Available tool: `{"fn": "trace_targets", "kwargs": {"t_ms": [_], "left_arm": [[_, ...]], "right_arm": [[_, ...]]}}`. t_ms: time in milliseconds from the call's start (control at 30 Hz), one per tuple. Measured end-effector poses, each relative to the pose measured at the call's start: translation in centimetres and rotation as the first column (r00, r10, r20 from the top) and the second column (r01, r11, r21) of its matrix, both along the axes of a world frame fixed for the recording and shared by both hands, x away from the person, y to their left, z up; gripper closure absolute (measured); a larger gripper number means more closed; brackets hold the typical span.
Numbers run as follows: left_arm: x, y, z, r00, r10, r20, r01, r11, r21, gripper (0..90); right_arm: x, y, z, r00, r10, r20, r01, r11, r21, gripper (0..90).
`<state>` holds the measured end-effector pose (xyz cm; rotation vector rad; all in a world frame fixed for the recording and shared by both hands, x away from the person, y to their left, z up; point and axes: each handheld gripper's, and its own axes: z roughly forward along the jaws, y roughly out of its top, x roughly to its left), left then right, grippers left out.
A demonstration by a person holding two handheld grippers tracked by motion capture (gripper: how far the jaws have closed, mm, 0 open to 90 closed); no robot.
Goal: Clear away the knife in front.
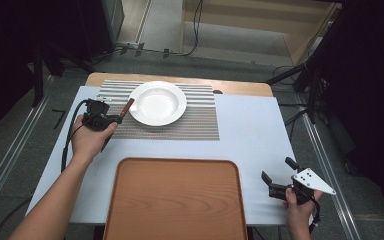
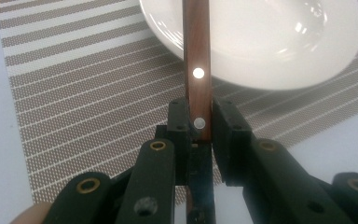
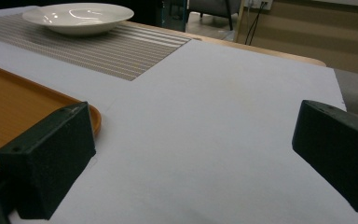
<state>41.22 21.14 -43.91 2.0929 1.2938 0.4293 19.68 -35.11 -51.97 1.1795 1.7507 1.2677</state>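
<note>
My left gripper is shut on a brown wooden utensil handle with two silver rivets. The handle sticks out past the jaws and reaches the left rim of a white deep plate on a striped grey placemat. The utensil's working end is hidden under the hand. My right gripper stands open and empty near the table's front right, low over the white tabletop.
A large brown wooden tray lies at the front middle, just left of the right gripper. A small silvery item lies at the placemat's far left corner. The plate and placemat lie far off in the right gripper view.
</note>
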Motion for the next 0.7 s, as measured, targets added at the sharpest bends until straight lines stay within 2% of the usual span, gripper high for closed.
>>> {"fn": "trace_targets", "kwargs": {"t_ms": [433, 700], "left_arm": [[-3.5, -0.1, 0.7, 0.9983, -0.053, 0.025, 0.053, 0.9986, -0.007, 76.8], [-5.8, -0.6, 0.5, 0.9962, -0.081, 0.033, 0.082, 0.9961, -0.033, 76.8]], "right_arm": [[0.1, 0.0, 0.0, 1.0000, 0.003, 0.004, -0.003, 1.0000, -0.006, 0.0], [0.0, 0.0, 0.0, 1.0000, 0.004, 0.002, -0.004, 1.0000, -0.003, 0.0]]}}
